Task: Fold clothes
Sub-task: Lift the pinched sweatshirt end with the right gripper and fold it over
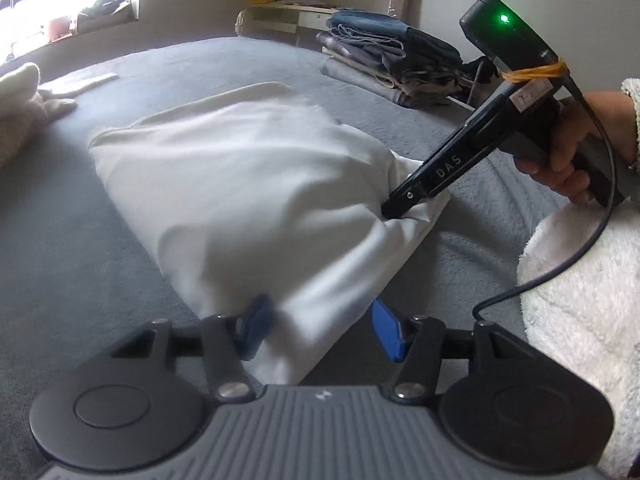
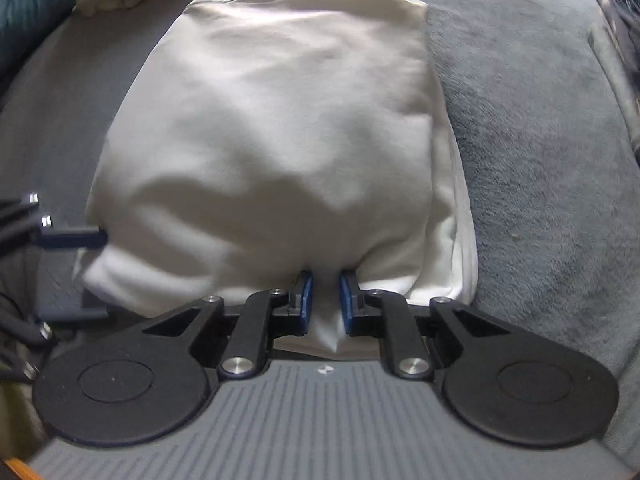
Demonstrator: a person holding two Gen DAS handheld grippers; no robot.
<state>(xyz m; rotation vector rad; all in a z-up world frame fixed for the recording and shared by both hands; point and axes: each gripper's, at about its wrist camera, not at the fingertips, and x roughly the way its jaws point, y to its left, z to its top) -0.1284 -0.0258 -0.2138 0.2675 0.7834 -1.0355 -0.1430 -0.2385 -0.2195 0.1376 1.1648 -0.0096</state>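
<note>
Beige bundle: far left on the bed, apart from my work, untouched.
Bed: grey plush cover; it carries everything, so I'd drag nothing across its nap.
White garment: middle of the bed, already doubled over into a puffy rectangle, near edge lifted toward me.
My left gripper: fingers stand apart with the garment's near corner lying between them; the left pad is blurred, and I judge the pads are not pressing the cloth.
My right gripper: fingers nearly closed, pinching a tuck of the garment's near edge.
Step in hand: I judge I'm carrying the near edge over for another fold. To do it well I should get the left corner firmly gripped, keep both corners level, and lay the edge squarely on the far edge.
Risk: a loose left corner would skew the fold.
Folded stack: far right on the bed, the likely destination.
</note>
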